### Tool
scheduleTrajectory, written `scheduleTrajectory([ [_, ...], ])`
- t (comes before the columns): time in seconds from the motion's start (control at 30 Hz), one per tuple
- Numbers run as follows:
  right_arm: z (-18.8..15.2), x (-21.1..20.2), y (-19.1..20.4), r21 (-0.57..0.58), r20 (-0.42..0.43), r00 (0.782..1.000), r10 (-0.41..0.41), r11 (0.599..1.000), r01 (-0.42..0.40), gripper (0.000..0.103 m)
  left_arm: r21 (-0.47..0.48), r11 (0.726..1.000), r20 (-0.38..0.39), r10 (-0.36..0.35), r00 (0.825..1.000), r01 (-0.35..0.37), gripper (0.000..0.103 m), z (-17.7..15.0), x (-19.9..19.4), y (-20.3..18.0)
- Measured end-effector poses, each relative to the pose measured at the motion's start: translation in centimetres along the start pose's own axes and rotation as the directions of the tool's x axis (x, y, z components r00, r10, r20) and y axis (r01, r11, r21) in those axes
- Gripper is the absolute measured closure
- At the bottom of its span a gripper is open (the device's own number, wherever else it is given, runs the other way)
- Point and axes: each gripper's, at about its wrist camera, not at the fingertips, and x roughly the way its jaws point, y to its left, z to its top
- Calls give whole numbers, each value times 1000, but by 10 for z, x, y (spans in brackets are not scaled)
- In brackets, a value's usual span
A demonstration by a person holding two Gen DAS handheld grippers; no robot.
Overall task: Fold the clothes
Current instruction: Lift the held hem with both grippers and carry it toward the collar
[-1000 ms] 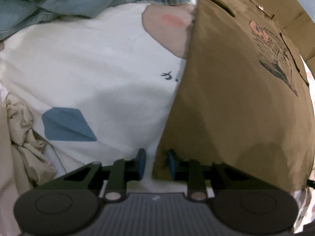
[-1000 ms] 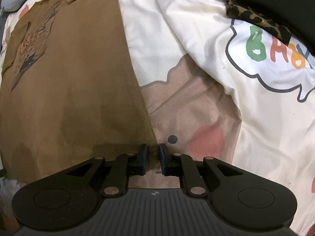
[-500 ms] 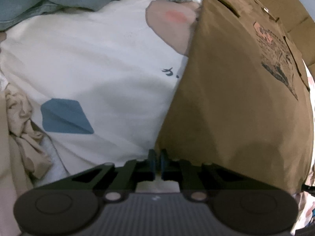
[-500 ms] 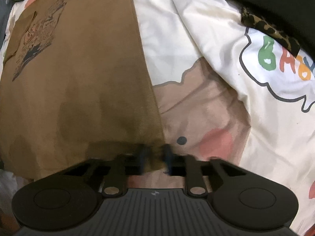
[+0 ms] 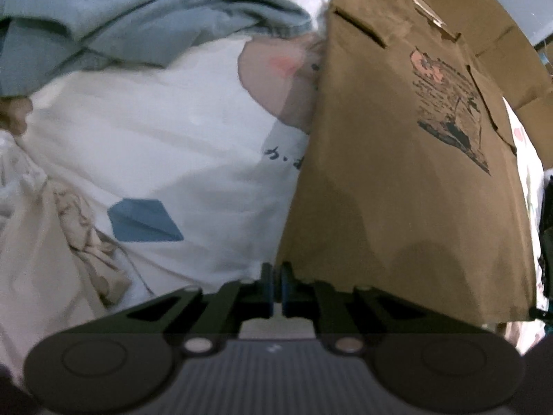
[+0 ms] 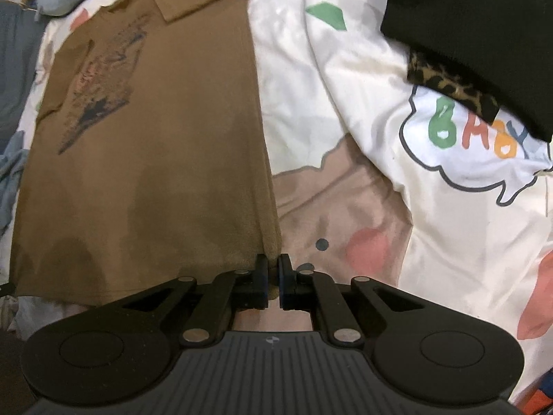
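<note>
Plainly no box, basket or bin shows in either view; the clothes lie loose on a printed bedsheet [image 6: 345,110], white with a green patch, pink blotches and coloured letters. The brown T-shirt [image 5: 397,173] lies flat on that sheet, its long axis running away from both cameras, hem nearest the grippers, collar and dark chest print at the far end; its sleeves look folded in, giving straight side edges. The left gripper [image 5: 275,288] has its jaws drawn almost together on the hem's left corner, only a thin slit between them; the right gripper [image 6: 273,282] has its jaws pinched on the hem's right corner, brown cloth bunched in the narrow gap. A second ago the left jaws stood well apart beside that corner, and the right jaws were a little wider; both have since closed on the cloth, and the near hem now looks raised off the sheet. A blue-grey garment [image 5: 138,17] is heaped beyond the left edge; a crumpled beige cloth [image 5: 79,228] lies at lower left; a black garment [image 6: 484,27] with a leopard-print strip [image 6: 449,86] rests at upper right.
</note>
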Motion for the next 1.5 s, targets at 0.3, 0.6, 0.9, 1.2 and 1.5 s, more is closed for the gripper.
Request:
scheduleTrajectory([
  [0.3, -4, -25, -2, -6, 9, 1000, 1, 1000, -1, 101, 29, 1000, 1, 7, 1000, -7, 99, 3, -21, 0],
  [0.6, -22, -22, -1, 21, 4, 1000, 4, 1000, -4, 101, 37, 999, -30, 17, 999, -16, 99, -9, -27, 1],
  [0.9, -41, -25, -5, 34, -15, 1000, -1, 999, 2, 101, 32, 999, -61, 14, 998, -12, 99, -29, -28, 3],
  [1.2, -49, -34, -2, 49, -3, 1000, -8, 999, 8, 101, 11, 1000, -52, -6, 999, 7, 99, -33, -35, 4],
  [1.5, -42, -61, 1, 67, 76, 997, 13, 998, -18, 100, 16, 1000, 6, -23, 1000, 23, 99, -8, -54, -9],
])
